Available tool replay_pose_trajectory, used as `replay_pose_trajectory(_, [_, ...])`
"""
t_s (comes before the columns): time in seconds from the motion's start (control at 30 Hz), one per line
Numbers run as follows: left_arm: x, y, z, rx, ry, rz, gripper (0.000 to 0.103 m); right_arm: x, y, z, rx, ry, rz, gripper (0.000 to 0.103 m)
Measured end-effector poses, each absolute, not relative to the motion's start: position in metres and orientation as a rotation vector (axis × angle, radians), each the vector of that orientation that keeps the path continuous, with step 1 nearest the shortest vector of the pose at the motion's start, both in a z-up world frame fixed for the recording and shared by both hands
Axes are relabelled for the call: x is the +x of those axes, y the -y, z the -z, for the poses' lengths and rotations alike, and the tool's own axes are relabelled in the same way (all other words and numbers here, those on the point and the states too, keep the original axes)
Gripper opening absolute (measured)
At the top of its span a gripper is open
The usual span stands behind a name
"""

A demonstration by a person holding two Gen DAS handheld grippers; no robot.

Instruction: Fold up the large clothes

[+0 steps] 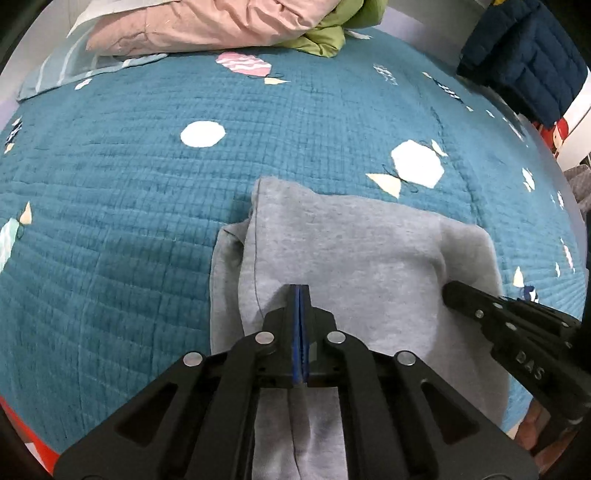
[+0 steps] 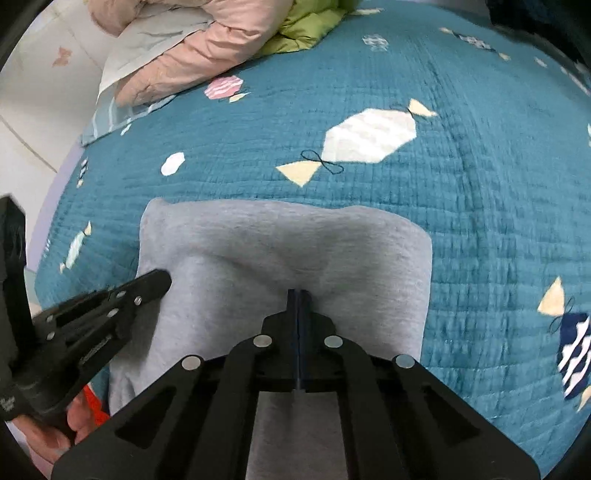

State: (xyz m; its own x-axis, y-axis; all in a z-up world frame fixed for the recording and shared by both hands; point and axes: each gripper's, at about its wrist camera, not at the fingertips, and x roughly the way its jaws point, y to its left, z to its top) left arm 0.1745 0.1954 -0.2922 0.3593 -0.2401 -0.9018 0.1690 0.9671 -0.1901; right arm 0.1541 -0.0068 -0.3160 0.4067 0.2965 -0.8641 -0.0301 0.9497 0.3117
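Your left tongs (image 1: 300, 291) sit pressed together over the grey garment (image 1: 354, 251), blue pads meeting with no gap; from the left wrist view you cannot tell for certain whether a layer of cloth is pinched between them, though the fabric runs right up under the tips. Your right tongs (image 2: 299, 295) are likewise drawn tight, and here the cloth puckers into creases that converge at the tips, so they are gripping the grey garment (image 2: 280, 243). The garment lies folded on the teal quilt (image 1: 129, 184) of the bed, near the edge closest to you, its far edge at 12 o'clock from both tongs. In the left wrist view your right tongs (image 1: 452, 291) come in at 3 o'clock, touching the garment's right side; in the right wrist view your left tongs (image 2: 162, 278) come in at 9 o'clock over its left side. At 12 o'clock, far across the quilt, a pink padded coat (image 1: 192, 26) lies beside a green one (image 1: 332, 37), and a dark blue padded coat (image 1: 524, 59) hangs at 2 o'clock.
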Motion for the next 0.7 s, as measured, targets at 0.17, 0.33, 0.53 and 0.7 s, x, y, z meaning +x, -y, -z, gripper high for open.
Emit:
replay_pose_trajectory(0.17, [0.171, -0.201, 0.267, -0.063, -1.161, 0.243, 0.0, 0.145, 0.025, 0.281, 0.333, -1.071, -0.218, 0.0])
replay_pose_trajectory(0.33, [0.17, -0.186, 0.238, -0.097, -1.059, 0.355, 0.0, 0.149, 0.024, 0.257, 0.326, -0.98, -0.248, 0.001])
replay_pose_trajectory(0.53, [0.193, -0.165, 0.265, -0.104, -1.038, 0.396, 0.0, 0.17, -0.003, 0.286, 0.328, -0.997, -0.305, 0.001])
replay_pose_trajectory(0.7, [0.215, -0.186, 0.299, -0.194, -1.077, 0.381, 0.002, 0.173, 0.013, 0.303, 0.363, -1.023, -0.299, 0.0])
